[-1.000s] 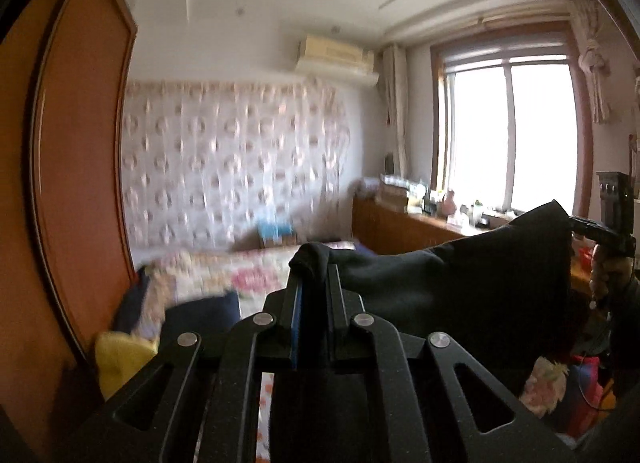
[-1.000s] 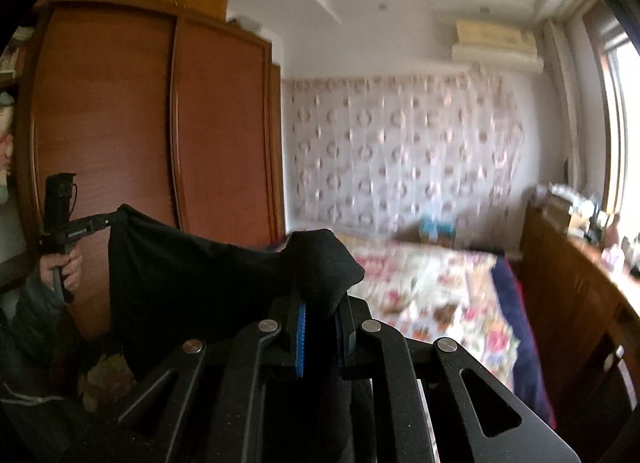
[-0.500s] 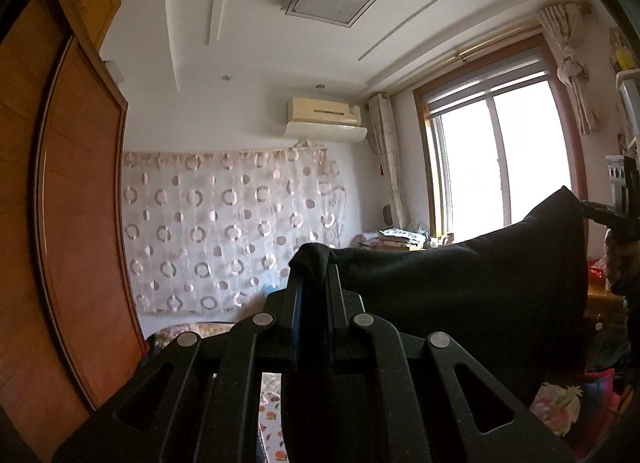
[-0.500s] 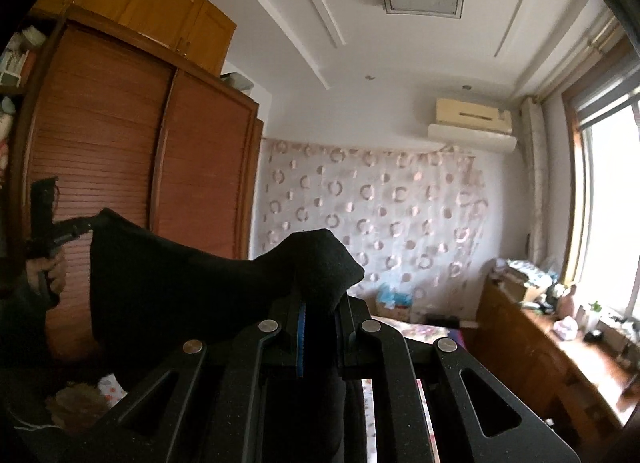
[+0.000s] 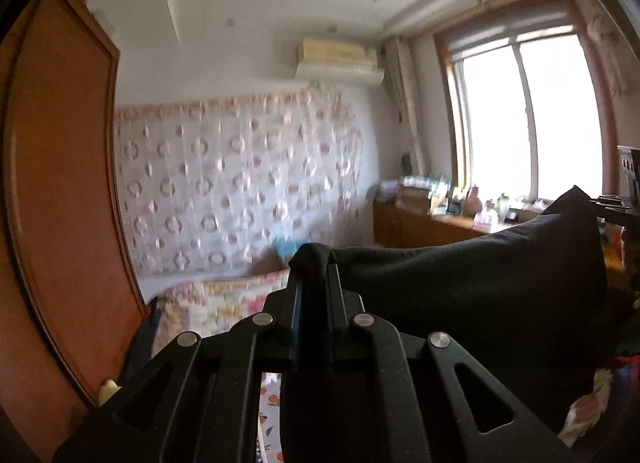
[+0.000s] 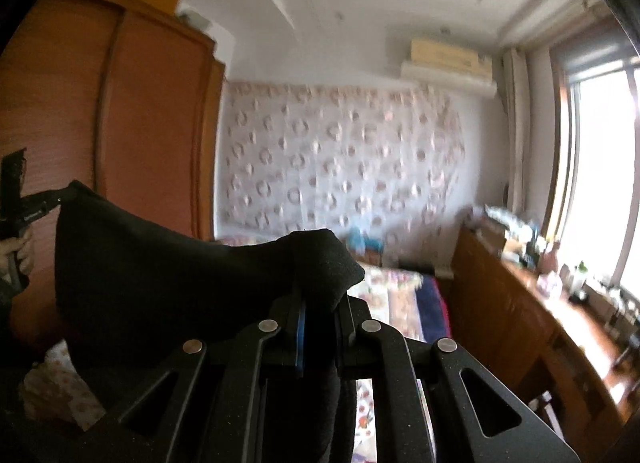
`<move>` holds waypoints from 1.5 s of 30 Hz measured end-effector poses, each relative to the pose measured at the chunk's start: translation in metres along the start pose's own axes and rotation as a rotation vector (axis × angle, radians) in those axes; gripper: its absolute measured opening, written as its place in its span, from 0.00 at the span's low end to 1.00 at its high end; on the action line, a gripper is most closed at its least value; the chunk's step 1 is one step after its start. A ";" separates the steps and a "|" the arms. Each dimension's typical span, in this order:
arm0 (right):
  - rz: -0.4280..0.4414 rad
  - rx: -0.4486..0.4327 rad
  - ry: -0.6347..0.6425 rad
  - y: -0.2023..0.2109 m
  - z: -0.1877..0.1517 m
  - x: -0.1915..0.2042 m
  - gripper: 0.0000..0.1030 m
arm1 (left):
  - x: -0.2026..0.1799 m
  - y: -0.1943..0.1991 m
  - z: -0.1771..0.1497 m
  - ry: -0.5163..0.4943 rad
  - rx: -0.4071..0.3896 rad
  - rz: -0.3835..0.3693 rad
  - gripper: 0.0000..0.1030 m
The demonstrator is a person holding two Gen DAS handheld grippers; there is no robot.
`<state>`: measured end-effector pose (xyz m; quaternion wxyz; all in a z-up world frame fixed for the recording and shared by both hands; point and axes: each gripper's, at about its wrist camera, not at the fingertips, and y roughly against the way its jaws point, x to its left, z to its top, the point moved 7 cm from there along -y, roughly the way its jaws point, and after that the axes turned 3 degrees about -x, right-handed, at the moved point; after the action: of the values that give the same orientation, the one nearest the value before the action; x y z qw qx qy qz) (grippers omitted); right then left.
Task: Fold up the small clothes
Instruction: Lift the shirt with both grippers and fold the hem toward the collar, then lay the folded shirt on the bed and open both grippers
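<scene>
A small black garment (image 5: 480, 283) hangs stretched in the air between my two grippers. My left gripper (image 5: 314, 267) is shut on one top corner of it. My right gripper (image 6: 320, 263) is shut on the other top corner, where the cloth (image 6: 168, 275) bunches over the fingertips. In the left wrist view the right gripper (image 5: 600, 201) shows at the far right, pinching the cloth's far corner. In the right wrist view the left gripper (image 6: 60, 195) shows at the far left, held by a hand. The garment's lower edge is hidden behind the gripper bodies.
A bed with a floral quilt (image 6: 392, 295) lies below and ahead. A wooden wardrobe (image 6: 132, 123) stands on the left. A low wooden cabinet (image 6: 520, 303) with clutter runs under the window (image 5: 528, 119) on the right. A patterned curtain (image 5: 240, 183) covers the far wall.
Both grippers tilted up toward the ceiling half a second ago and have now tipped back down, so the bed shows again. The garment stays stretched between them.
</scene>
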<state>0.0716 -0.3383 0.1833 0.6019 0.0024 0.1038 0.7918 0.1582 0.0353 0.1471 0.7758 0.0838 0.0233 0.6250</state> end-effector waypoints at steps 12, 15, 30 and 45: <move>-0.028 0.331 -0.076 -0.226 -0.076 -0.028 0.10 | 0.001 -0.195 -0.112 -0.046 0.333 0.024 0.10; -0.022 0.361 -0.126 -0.256 -0.069 -0.036 0.10 | 0.004 -0.212 -0.122 -0.030 0.364 0.027 0.10; 0.005 0.458 -0.155 -0.277 -0.120 -0.062 0.10 | 0.010 -0.264 -0.163 0.033 0.485 0.019 0.14; -0.002 0.455 -0.190 -0.216 -0.154 -0.065 0.46 | -0.020 -0.173 -0.188 0.085 0.487 -0.085 0.74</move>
<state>0.2751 -0.3706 0.0043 0.5939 0.2121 0.2222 0.7436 0.2946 -0.0004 -0.0670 0.7565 0.2408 0.2095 0.5708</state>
